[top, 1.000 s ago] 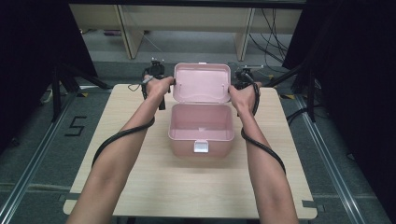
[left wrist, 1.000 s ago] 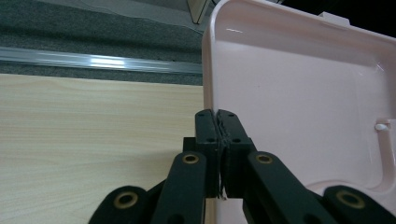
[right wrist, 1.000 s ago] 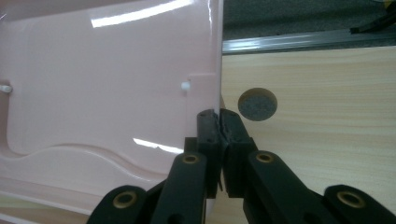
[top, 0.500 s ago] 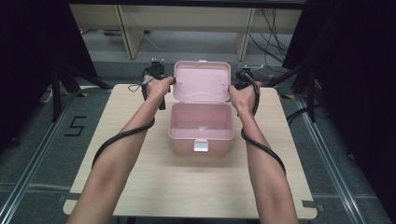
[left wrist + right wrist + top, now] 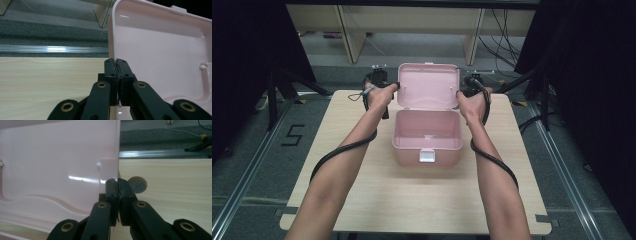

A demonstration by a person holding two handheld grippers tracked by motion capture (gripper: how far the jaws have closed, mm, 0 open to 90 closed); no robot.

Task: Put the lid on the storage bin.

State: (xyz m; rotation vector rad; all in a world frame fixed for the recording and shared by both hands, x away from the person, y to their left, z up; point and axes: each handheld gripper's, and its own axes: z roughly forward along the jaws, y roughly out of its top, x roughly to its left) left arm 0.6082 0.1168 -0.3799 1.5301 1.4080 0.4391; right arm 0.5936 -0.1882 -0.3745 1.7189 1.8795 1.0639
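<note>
1. Pink plastic storage box (image 5: pixel 427 135) with a white front latch sits at the middle of the pale wooden counter (image 5: pixel 362 200), its hinged pink lid (image 5: pixel 428 85) standing upright at the far side.
2. Left tongs (image 5: pixel 116 61) are pinched shut on the lid's left edge; right tongs (image 5: pixel 116 180) on its right edge.
3. Opening looks done; the box looks empty, so filling or closing remains.

My two arms are bare, with no sleeves. A thick black cable (image 5: pixel 343 150) loops by my left arm and another black cable (image 5: pixel 495 161) by my right. The black jaws have round brass screws (image 5: pixel 102 85).
</note>
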